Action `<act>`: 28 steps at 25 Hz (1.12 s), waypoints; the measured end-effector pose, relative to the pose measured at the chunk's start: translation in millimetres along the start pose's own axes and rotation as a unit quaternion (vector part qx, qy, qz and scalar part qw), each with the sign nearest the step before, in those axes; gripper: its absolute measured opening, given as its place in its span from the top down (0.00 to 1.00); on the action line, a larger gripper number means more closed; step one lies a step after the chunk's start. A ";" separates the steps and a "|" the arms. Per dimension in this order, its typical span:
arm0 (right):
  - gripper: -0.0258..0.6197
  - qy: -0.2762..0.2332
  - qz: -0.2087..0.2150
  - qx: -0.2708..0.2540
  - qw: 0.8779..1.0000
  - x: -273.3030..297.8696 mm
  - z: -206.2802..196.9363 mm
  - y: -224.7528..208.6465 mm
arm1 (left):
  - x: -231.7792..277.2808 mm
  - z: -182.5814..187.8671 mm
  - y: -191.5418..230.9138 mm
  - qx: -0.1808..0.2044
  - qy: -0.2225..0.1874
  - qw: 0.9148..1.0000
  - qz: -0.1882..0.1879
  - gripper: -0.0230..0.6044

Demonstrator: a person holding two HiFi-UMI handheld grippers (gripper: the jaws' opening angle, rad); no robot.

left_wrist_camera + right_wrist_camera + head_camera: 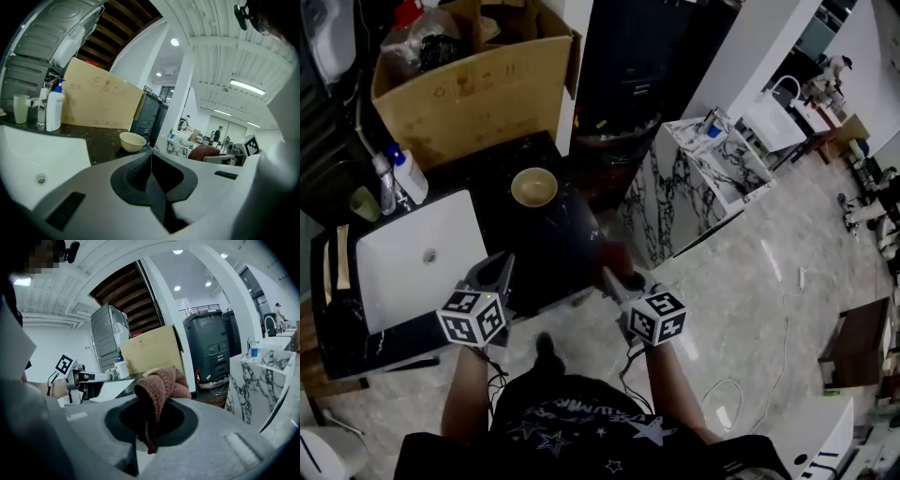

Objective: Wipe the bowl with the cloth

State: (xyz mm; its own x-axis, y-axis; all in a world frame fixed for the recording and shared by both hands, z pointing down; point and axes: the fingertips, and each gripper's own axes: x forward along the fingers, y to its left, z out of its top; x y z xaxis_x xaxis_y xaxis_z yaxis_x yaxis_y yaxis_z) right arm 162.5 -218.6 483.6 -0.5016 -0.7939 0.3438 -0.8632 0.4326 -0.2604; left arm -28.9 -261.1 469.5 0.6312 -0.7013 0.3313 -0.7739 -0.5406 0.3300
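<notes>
A cream bowl (533,187) stands upright on the dark counter (502,159), right of the white sink; it also shows in the left gripper view as the bowl (132,141). My left gripper (500,266) hangs over the counter's front edge, short of the bowl, shut with nothing in it; its jaws meet (151,154). My right gripper (611,277) is off the counter's right front corner, shut on a reddish-brown cloth (161,386) that bunches up above the jaws. In the head view the cloth (616,260) is a dark red lump at the tips.
A white sink (427,256) fills the counter's left part. Behind it stand a soap bottle (409,174), a tap and a green cup (364,202). A large cardboard box (478,80) sits behind the counter. A marble-patterned cabinet (694,187) stands to the right.
</notes>
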 end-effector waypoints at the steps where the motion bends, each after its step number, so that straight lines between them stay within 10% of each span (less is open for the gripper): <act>1: 0.89 -0.003 -0.005 -0.001 1.000 9.3 7.6 -5.6 | 8.8 4.9 6.5 0.001 0.001 1.000 -0.004 0.95; 16: 0.89 -0.008 -0.034 -0.001 0.999 81.2 44.7 -38.5 | 99.7 45.3 74.1 -0.047 0.038 0.998 -0.026 0.73; 28: 0.89 0.012 0.033 -0.017 0.999 117.0 66.9 -78.4 | 154.8 46.5 110.5 -0.137 0.073 0.987 0.047 0.67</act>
State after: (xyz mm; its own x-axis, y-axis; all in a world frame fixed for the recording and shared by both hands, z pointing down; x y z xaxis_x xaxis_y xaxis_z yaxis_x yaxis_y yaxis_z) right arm 175.3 -374.0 483.9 -0.5576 -0.7532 0.3490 -0.8300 0.4979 -0.2515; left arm -19.1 -451.0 516.2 0.5735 -0.6577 0.4883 -0.7986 -0.3162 0.5121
